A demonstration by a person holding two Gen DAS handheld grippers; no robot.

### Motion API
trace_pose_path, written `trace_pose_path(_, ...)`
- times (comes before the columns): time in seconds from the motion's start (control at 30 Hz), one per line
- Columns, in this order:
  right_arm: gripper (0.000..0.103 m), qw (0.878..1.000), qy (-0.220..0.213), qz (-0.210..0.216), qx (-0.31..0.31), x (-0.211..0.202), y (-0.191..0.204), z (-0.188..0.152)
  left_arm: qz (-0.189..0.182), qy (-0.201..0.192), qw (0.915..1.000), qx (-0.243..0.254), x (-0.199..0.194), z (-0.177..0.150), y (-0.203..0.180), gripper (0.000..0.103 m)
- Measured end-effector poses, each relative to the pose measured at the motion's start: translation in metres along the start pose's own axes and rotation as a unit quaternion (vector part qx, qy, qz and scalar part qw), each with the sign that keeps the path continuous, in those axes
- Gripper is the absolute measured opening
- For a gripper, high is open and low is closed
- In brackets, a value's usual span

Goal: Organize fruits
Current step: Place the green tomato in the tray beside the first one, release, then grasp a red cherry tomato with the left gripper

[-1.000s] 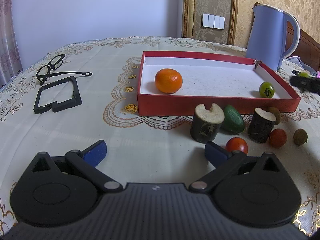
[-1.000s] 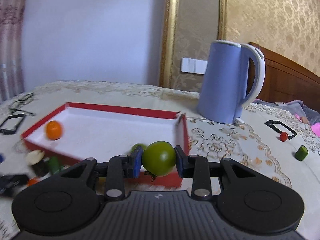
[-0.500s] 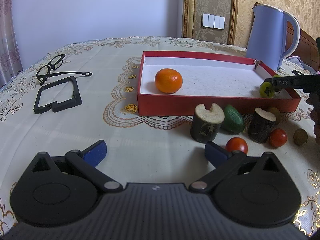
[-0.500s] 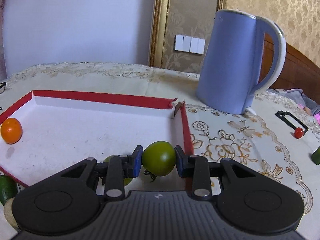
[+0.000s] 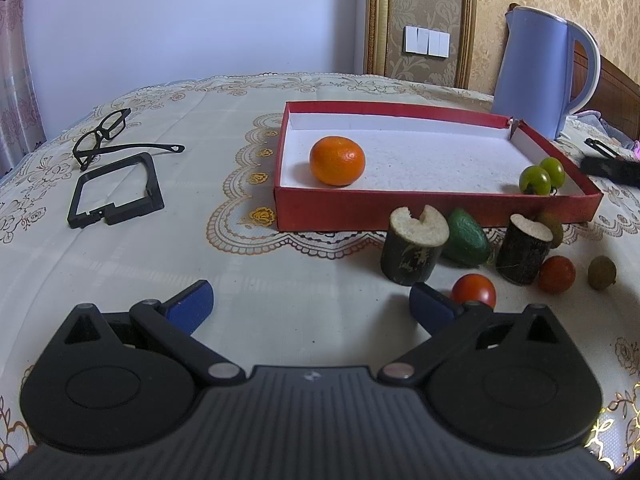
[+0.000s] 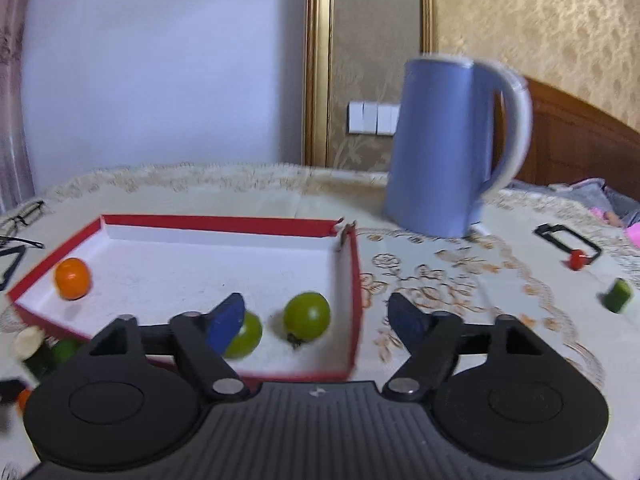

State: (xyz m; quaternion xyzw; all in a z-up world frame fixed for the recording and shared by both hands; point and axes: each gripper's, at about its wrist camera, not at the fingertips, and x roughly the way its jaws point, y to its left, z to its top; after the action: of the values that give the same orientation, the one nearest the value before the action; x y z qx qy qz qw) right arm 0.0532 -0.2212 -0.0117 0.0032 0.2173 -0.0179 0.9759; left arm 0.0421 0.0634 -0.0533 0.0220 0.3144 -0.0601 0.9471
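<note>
two green tomatoes (image 5: 535, 180), one orange (image 5: 337, 160), two red tomatoes (image 5: 473, 290)

In the right wrist view motion blurs the kettle (image 6: 436, 148). The blue pad (image 6: 224, 322) hides part of one green tomato (image 6: 246, 334). The glasses (image 6: 20, 216) are cut off at the left edge.

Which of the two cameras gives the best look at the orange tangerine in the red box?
The left wrist view: the round orange tangerine sits sharp and large, near the left end of the shallow red box. The right wrist view shows it only as a small, slightly blurred ball at that same end of the box.
</note>
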Motion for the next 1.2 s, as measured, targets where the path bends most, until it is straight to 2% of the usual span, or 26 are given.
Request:
trace_pose_path(0.2,0.080,0.999,0.009,-0.027,0.014,-0.033,-0.020,-0.031,-0.007,-0.004,1.0000,-0.001,-0.003,-0.001,0.000,0.103)
trace_pose_path(0.37,0.080,0.996,0.017,-0.020,0.090,-0.030,-0.047,-0.039,-0.037,-0.045,0.9982,-0.014,-0.024,-0.011,0.006,0.103)
trace_pose_path(0.47,0.080,0.993,0.040,-0.012,0.113,-0.022,-0.056,-0.040,-0.066,-0.056,0.9959,-0.025,-0.037,-0.016,0.005,0.103)
trace_pose_path(0.57,0.080,0.989,0.074,-0.023,0.125,-0.012,-0.060,-0.042,-0.073,-0.065,0.9951,-0.009,-0.045,-0.016,-0.007,0.103)
trace_pose_path(0.8,0.083,0.991,0.088,-0.041,0.094,-0.008,-0.050,-0.041,-0.091,-0.050,0.9944,0.021,-0.040,-0.012,-0.036,0.103)
trace_pose_path(0.93,0.084,0.991,0.099,-0.055,0.067,-0.004,-0.042,-0.040,-0.097,-0.039,0.9944,0.015,-0.034,-0.012,-0.043,0.102)
trace_pose_path(1.07,0.085,0.991,0.101,-0.055,0.065,-0.004,-0.042,-0.040,-0.096,-0.021,0.9950,0.017,-0.025,-0.011,-0.048,0.081)
trace_pose_path(1.13,0.085,0.991,0.101,-0.055,0.065,-0.004,-0.041,-0.040,-0.084,-0.025,0.9958,0.024,-0.024,-0.012,-0.051,0.079)
trace_pose_path(1.2,0.085,0.991,0.101,-0.055,0.065,-0.004,-0.041,-0.039,-0.076,-0.029,0.9960,0.036,-0.025,-0.014,-0.055,0.062)
